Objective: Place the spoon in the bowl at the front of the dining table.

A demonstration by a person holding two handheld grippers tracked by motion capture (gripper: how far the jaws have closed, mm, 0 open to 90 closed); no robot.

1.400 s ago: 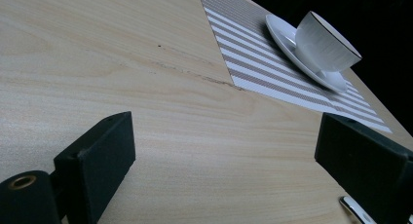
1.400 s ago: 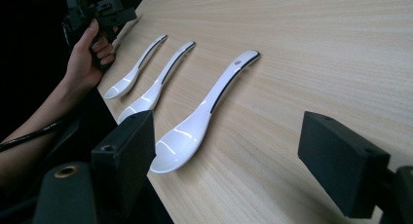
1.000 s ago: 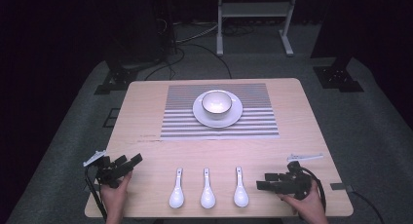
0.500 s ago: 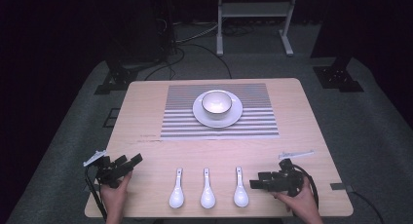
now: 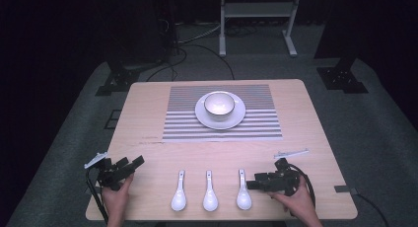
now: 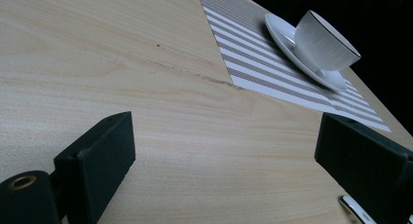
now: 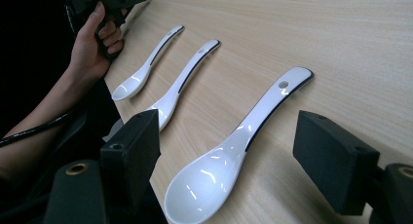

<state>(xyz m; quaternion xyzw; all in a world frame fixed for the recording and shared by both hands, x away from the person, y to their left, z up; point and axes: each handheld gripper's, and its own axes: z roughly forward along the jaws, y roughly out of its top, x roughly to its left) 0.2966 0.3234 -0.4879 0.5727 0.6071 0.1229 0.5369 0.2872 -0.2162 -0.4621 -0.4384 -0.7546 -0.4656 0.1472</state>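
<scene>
the right gripper (image 5: pixel 252 184) sits low on the table (image 5: pixel 148 113), at about 5 o'clock from the middle. its jaws are wide apart and hold nothing. the right spoon (image 5: pixel 243 190) lies just at its 9 o'clock side, and in the right gripper view this spoon (image 7: pixel 234 156) lies flat between the two black jaws, bowl end near the camera. the middle spoon (image 5: pixel 210 193) and the left spoon (image 5: pixel 179 193) lie in a row beside it. the left gripper (image 5: pixel 134 163) rests at 7 o'clock, jaws apart too, on bare wood. a white bowl (image 5: pixel 219 103) stands on a plate (image 5: pixel 236 119) on the striped mat (image 5: pixel 187 128) at 12 o'clock, well apart from the spoons.
</scene>
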